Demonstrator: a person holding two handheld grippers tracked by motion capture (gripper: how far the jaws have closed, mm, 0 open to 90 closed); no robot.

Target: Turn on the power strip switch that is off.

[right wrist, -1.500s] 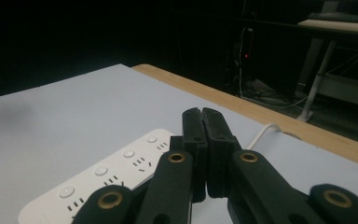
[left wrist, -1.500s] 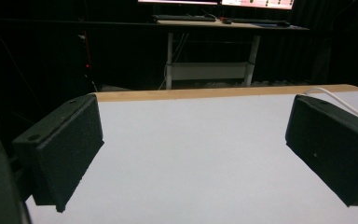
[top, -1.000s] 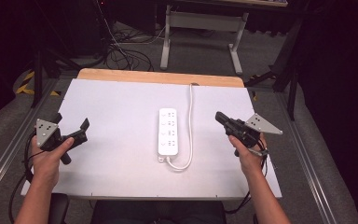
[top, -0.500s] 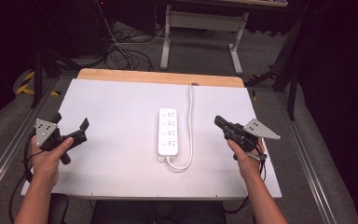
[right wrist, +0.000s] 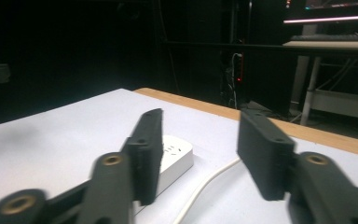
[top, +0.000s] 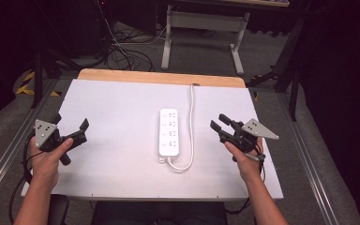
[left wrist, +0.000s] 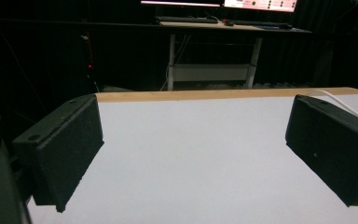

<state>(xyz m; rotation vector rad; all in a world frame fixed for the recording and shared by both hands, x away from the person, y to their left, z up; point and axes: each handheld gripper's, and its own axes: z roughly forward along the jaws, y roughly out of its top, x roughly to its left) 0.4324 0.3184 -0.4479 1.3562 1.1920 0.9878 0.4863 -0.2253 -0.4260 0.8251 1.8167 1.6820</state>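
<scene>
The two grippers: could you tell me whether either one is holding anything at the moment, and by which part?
Nothing is held. The left gripper and right gripper are both open above the table, apart from the power strip.

Dark room, grey carpet floor (top: 304, 140), white-legged desk (top: 201, 21) behind, tangled floor cables (top: 122, 51)

power strip (right wrist: 170, 161) partly behind jaws, perhaps blurred, cable (right wrist: 200, 191) cut off
</scene>
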